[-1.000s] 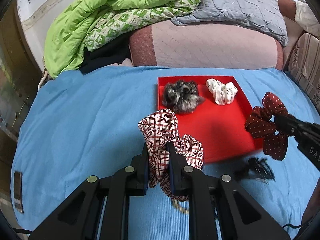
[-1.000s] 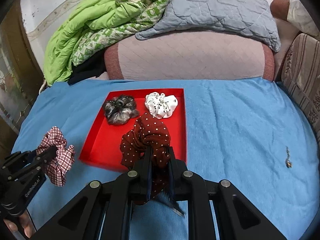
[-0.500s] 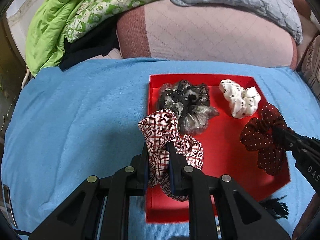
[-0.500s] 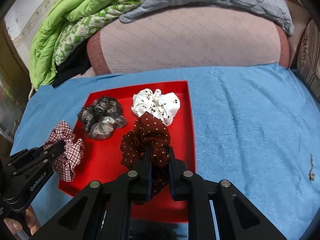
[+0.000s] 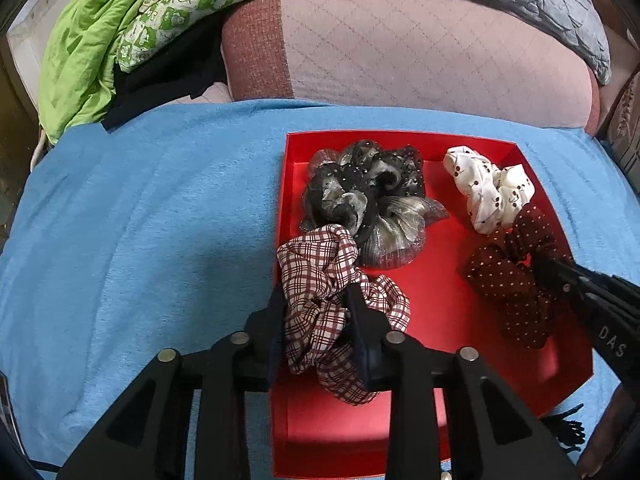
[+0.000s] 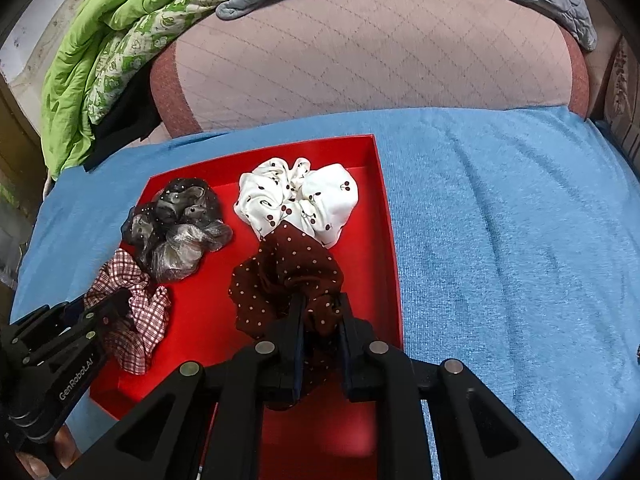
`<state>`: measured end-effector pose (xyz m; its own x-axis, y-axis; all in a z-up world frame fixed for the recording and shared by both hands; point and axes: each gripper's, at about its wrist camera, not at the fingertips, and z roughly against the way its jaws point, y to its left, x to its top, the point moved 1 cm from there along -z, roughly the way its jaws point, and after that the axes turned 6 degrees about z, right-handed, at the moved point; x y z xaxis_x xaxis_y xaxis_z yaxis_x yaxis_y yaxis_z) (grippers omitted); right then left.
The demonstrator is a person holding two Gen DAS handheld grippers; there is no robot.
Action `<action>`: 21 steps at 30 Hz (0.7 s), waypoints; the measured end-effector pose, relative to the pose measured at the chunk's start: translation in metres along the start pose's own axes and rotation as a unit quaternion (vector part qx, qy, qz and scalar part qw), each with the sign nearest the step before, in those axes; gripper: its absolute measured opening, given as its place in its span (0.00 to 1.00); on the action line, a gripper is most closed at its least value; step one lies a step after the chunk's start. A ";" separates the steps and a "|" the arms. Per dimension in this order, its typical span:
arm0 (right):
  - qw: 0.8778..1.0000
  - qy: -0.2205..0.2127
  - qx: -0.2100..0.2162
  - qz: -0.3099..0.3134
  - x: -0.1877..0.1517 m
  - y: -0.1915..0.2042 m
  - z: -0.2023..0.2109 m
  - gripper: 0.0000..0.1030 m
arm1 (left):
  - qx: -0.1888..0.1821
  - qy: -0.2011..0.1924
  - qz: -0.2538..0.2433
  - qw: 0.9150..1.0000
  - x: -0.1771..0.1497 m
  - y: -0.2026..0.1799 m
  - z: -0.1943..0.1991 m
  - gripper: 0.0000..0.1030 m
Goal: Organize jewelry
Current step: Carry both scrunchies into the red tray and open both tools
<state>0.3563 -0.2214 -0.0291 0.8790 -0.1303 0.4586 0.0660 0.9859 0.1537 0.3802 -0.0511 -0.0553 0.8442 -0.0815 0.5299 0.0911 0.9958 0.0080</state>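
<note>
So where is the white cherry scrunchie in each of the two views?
Left wrist view: the white scrunchie lies in the far right corner of the red tray, just beyond the dotted scrunchie.
Right wrist view: the white scrunchie is above centre, at the tray's far end by its right wall.
Shared landmark: the grey scrunchie, to its left in both views.

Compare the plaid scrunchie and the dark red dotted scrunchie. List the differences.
The plaid scrunchie is red-and-white check; the dark red dotted scrunchie is maroon with small pale dots. The plaid one sits between the left tongs, whose jaws are opening; the dotted one is pinched in the right tongs. The plaid one is at the left side of the red tray by the grey scrunchie, the dotted one by the white scrunchie. Both are gathered fabric over the tray.
</note>
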 end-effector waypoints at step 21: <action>1.000 -0.029 0.000 0.002 -0.014 -0.002 0.048 0.43 | 0.007 -0.038 0.007 0.999 -0.016 0.013 0.058 0.56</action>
<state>0.3213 -0.2264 0.0067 0.8510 -0.1313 0.5085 0.0620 0.9866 0.1509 0.3370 -0.0343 -0.0150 0.8025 -0.0649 0.5931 0.0725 0.9973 0.0111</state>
